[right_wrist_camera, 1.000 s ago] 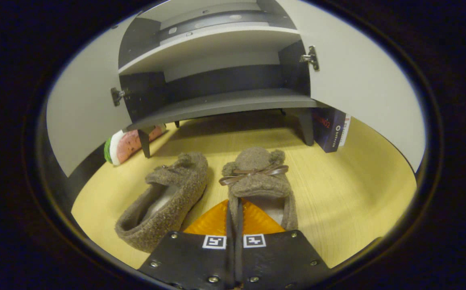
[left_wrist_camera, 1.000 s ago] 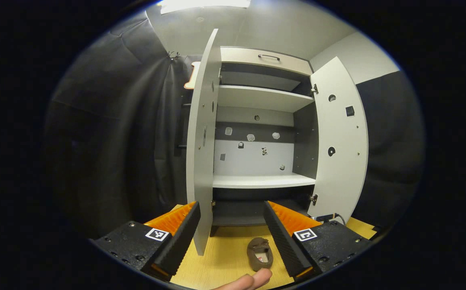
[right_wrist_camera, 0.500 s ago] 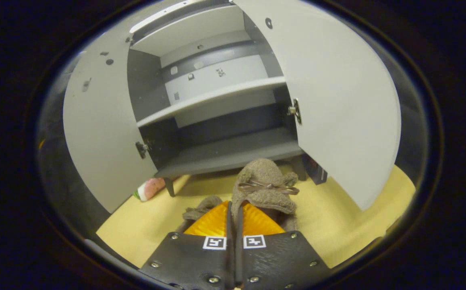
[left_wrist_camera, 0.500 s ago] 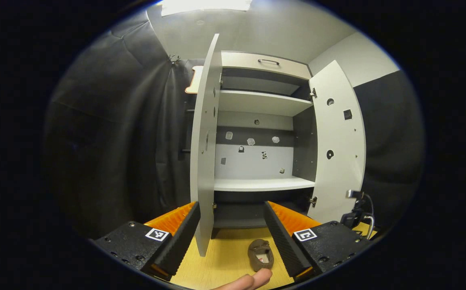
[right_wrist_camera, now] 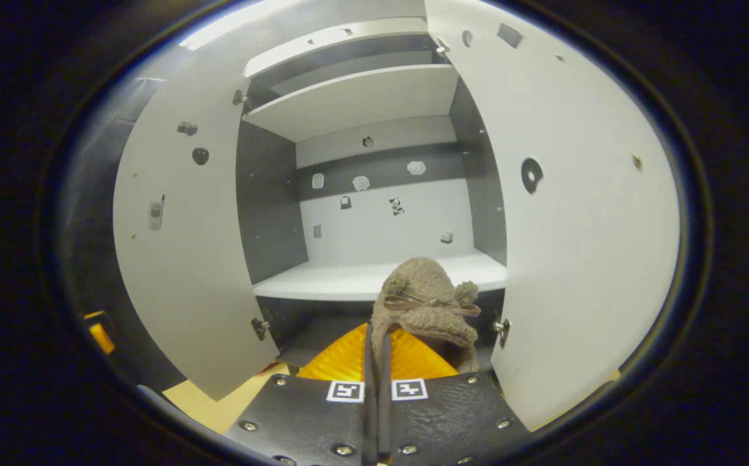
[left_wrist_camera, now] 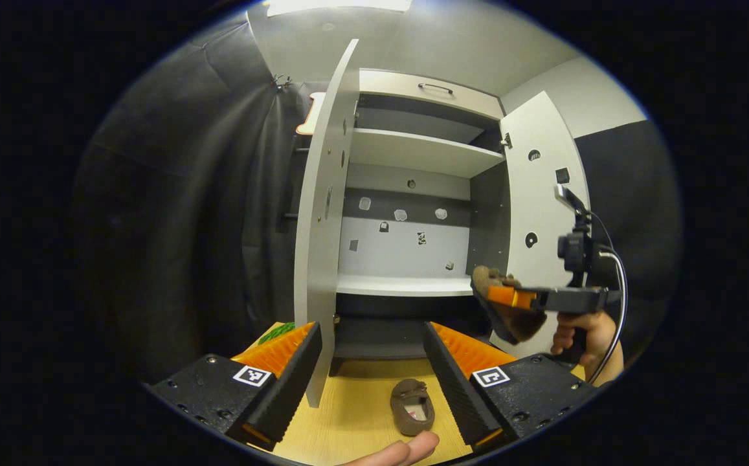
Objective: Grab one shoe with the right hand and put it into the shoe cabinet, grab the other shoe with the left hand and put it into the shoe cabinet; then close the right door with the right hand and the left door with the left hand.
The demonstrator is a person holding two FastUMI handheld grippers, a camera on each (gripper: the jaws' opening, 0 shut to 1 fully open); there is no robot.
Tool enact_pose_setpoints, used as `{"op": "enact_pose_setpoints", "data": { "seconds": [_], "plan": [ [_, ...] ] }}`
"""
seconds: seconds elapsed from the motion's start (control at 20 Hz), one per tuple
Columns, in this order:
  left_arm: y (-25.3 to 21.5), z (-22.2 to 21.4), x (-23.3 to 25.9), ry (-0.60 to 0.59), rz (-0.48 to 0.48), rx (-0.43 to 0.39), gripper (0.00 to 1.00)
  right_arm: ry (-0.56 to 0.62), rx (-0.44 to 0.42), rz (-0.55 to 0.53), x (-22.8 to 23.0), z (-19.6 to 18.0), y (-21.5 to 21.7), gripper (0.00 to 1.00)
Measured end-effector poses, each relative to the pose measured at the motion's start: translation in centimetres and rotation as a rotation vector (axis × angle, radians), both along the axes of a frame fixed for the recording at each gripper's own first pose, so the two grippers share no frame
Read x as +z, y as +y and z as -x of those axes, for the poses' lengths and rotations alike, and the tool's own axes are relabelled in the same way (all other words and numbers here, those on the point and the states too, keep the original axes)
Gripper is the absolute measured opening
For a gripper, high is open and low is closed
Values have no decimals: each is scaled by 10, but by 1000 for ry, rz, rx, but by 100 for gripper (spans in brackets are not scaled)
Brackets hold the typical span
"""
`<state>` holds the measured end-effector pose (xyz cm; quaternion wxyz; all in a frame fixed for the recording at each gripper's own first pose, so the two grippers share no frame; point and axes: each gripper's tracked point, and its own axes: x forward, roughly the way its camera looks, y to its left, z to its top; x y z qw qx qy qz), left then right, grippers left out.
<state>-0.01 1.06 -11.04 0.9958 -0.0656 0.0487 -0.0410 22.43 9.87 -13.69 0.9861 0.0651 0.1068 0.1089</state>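
My right gripper (right_wrist_camera: 377, 336) is shut on the heel rim of a fuzzy brown shoe (right_wrist_camera: 427, 304) with a ribbon bow, held in the air before the open shoe cabinet, about level with its white middle shelf (right_wrist_camera: 348, 279). In the left gripper view that right gripper (left_wrist_camera: 511, 298) and the carried shoe (left_wrist_camera: 510, 320) hang by the right door (left_wrist_camera: 539, 213), with a hand (left_wrist_camera: 584, 336) on the grip. My left gripper (left_wrist_camera: 371, 362) is open, well above the other brown shoe (left_wrist_camera: 412, 406) lying on the yellow floor (left_wrist_camera: 355, 421).
Both cabinet doors stand open; the left door (left_wrist_camera: 319, 259) is edge-on just beyond my left fingers. A drawer (left_wrist_camera: 426, 90) with a handle tops the cabinet. A green-rimmed object (left_wrist_camera: 277, 332) lies on the floor behind the left door. A fingertip (left_wrist_camera: 406, 450) shows at the bottom.
The right gripper has lifted its shoe from the floor up to the middle shelf's height and come into the left gripper view at the right. The left gripper has barely moved.
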Motion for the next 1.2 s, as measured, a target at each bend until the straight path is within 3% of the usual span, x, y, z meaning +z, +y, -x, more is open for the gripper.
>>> {"op": "enact_pose_setpoints", "data": {
  "seconds": [0.3,0.5,0.55,0.6,0.85,0.9,1.0,1.2],
  "plan": [
    [13,-11,-13,13,7,23,97,-23,-52,37,57,-111,-8,1],
    [14,-17,1,-44,6,22,94,4,-49,38,55,-176,1,1],
    [13,-18,3,-52,1,18,97,15,-31,47,47,-190,7,1],
    [12,-17,4,-60,-1,15,93,31,-27,55,38,-204,11,1],
    [2,-14,5,-78,-25,-20,97,86,-7,127,1,-253,25,2],
    [0,-13,4,-78,-26,-29,93,87,1,144,-1,-258,27,2],
    [-5,-13,0,-75,-23,-51,97,73,-6,172,0,-273,28,2],
    [0,-16,-14,-44,-17,-45,93,93,-44,179,-5,-292,22,3]
  ]
}}
